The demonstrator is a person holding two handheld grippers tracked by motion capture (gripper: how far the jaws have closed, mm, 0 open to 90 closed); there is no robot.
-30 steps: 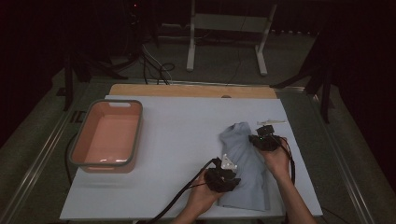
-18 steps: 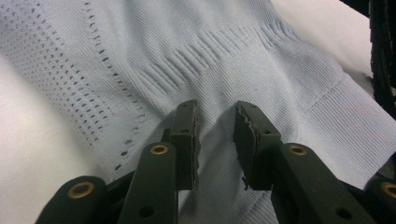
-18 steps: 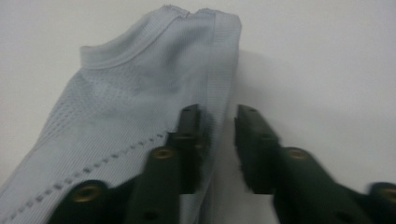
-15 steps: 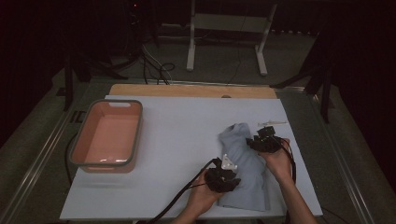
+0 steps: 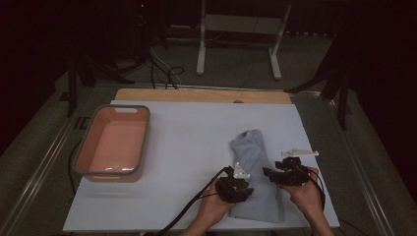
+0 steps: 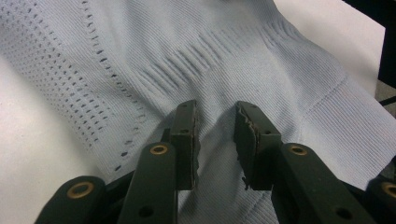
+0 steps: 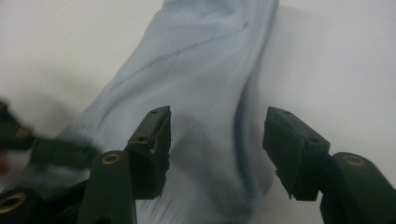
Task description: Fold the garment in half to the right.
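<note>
A pale blue-grey knitted cloth lies lengthwise on the white table top, near the front right. My left gripper rests on the cloth's near part; in the left gripper view its jaws pinch a puckered fold of the cloth. My right gripper hovers at the cloth's right edge. Its jaws have just been opening and stand wide over the blurred cloth, with no pad touching it.
A salmon-pink tub with a grey rim stands at the left of the table. A wooden strip runs along the far edge. Beyond it are a metal stand and floor cables. Black cables trail from both grippers.
The right gripper let go of the cloth's far right part, opened, and drew back toward the near edge. The cloth now lies narrower and flatter. The left gripper stayed put.
</note>
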